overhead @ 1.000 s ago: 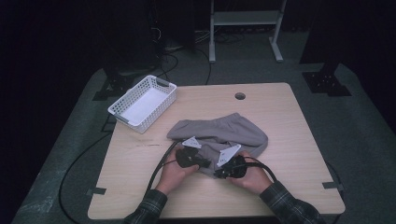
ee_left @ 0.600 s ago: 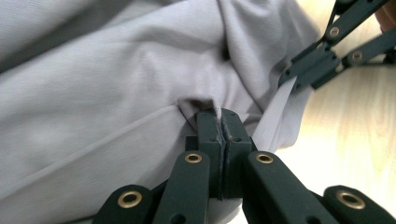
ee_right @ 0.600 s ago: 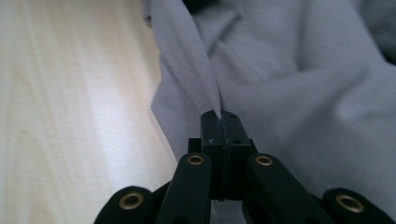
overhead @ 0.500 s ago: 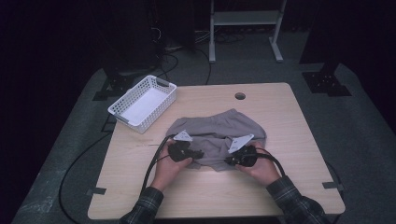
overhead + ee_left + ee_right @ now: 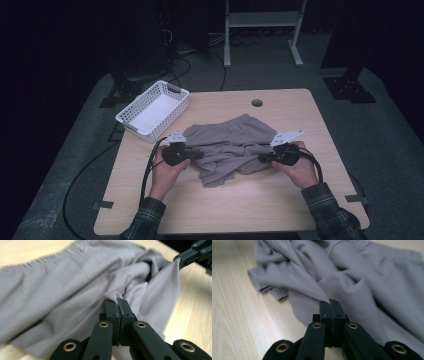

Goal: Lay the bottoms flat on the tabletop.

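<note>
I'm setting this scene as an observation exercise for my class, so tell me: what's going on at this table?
A person at a wooden table is handling a grey garment with a hand-held gripper in each hand. The left gripper is shut on a fold at one side of the cloth, and the right gripper is shut on a fold at the other, with the fabric spread between them. A white basket stands at the table's far left corner, apart from the garment.

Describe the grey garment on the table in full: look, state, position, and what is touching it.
The grey garment is soft, thin knit cloth with a gathered elastic band along its far edge. It lies crumpled and creased near the middle of the wooden table, partly stretched between two grips: the left gripper and the right gripper each pinch a fold with shut jaws.
</note>
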The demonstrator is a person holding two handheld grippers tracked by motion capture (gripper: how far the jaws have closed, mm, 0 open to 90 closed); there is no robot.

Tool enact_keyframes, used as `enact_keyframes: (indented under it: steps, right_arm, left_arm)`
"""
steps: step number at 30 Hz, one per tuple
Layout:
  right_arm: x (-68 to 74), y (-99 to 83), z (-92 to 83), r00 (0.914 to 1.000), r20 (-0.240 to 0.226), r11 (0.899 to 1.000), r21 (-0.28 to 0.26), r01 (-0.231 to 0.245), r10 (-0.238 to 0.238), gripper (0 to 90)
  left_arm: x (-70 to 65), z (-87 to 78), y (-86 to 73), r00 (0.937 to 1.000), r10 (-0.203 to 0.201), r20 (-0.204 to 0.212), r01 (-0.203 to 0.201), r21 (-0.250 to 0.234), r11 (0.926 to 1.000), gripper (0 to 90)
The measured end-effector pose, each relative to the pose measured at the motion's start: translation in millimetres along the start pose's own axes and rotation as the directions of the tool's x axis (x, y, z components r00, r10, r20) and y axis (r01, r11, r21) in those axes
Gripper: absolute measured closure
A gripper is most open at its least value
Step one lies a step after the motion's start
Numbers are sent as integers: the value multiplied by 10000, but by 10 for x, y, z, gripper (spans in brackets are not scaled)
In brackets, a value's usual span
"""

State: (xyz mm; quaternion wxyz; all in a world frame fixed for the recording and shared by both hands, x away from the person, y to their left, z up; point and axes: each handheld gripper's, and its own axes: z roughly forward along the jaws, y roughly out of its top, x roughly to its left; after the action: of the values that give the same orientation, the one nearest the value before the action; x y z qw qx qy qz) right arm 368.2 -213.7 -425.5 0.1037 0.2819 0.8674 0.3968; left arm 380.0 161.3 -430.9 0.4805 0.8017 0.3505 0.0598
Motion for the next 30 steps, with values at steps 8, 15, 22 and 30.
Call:
enact_keyframes:
  steps: [8, 15, 22, 30]
  right_arm:
    - [-168, -14, -291, 9986, 125, 9926, -1103, -505, 521, 895]
    - [-317, -65, -580, 9955, 330, 9766, -1997, -801, 884, 895]
    - [-507, -200, -796, 9860, 563, 9576, -2531, -1379, 1569, 895]
    - [-703, -387, -920, 9686, 862, 9396, -2766, -2017, 2333, 894]
  left_arm:
    - [60, -231, 79, 9998, -152, -147, 140, -752, 9971, 891]
    - [136, -415, 98, 9987, -381, -338, 336, -1233, 9918, 891]
    - [241, -557, 70, 9963, -678, -519, 596, -1447, 9877, 890]
    - [389, -689, -4, 9900, -1098, -882, 950, -1566, 9831, 890]
